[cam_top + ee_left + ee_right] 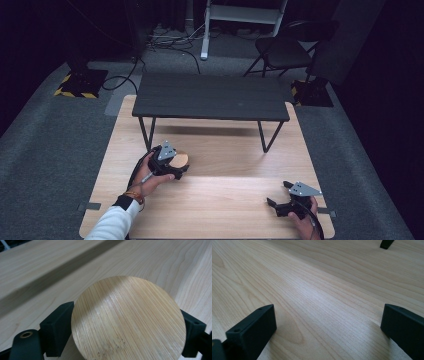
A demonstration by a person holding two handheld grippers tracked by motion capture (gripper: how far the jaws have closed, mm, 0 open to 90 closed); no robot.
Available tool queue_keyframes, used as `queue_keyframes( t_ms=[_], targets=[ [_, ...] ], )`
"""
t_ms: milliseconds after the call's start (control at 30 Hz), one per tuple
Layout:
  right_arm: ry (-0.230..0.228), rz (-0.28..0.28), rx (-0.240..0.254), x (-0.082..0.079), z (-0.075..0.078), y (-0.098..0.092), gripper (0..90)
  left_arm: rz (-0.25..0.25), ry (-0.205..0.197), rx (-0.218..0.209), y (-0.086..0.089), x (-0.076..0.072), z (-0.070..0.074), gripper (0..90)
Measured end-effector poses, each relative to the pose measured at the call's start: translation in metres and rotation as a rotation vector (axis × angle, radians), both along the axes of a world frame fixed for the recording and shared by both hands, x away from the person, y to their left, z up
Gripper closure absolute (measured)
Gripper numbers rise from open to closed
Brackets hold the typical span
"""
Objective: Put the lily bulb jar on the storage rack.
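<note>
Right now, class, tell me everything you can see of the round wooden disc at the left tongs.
The round wooden disc is flat, pale and bamboo-like, with fine straight grain and a few dark specks near its close edge. It sits between the two black jaws of the left tongs, one jaw at each side of its rim. It is over the light wooden table, in front of the small black bench. Whether it rests on the table cannot be told.

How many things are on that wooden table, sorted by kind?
Round bamboo disc: 1
Small black bench-like table: 1
Hand-held grippers: 2, the left hand-held gripper and the right hand-held gripper
Total: 4
</note>
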State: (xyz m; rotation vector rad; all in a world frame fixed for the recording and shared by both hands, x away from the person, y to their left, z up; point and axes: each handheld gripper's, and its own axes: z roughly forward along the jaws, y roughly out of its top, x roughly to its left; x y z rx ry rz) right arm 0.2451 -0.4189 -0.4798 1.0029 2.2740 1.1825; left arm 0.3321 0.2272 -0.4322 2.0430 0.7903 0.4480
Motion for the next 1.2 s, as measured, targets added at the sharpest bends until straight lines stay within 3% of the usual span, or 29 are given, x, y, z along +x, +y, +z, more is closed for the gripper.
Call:
queue_keyframes(
  t_ms=[167, 400, 500, 667, 867, 1000, 1200],
  targets=[
    [0.000, 0.001, 0.000, 0.000, 0.000, 0.000, 0.0, -0.020, -0.010, 0.002, 0.003, 0.002, -0.001, 23.8],
    [-0.002, 0.001, -0.001, 0.000, 0.000, 0.000, 0.0, -0.030, -0.002, -0.038, 0.010, -0.001, 0.007, 23.9],
    [0.000, 0.004, 0.000, 0.000, 0.000, 0.000, 0.0, -0.044, -0.011, -0.053, 0.010, -0.004, 0.023, 23.9],
    [0.000, 0.004, 0.000, 0.000, 0.000, 0.000, 0.0, -0.057, -0.059, -0.076, 0.003, -0.006, 0.060, 24.0],
    [-0.001, 0.004, 0.000, 0.000, 0.000, 0.000, 0.0, -0.093, -0.088, -0.065, -0.011, 0.002, 0.107, 24.0],
    [-0.001, 0.004, 0.000, 0.000, 0.000, 0.000, 0.0, -0.103, -0.089, -0.096, -0.017, 0.010, 0.126, 24.0],
    [0.000, 0.009, 0.001, 0.000, 0.000, -0.001, 0.0, -0.138, -0.098, -0.106, -0.027, 0.020, 0.150, 24.0]
  ],
)
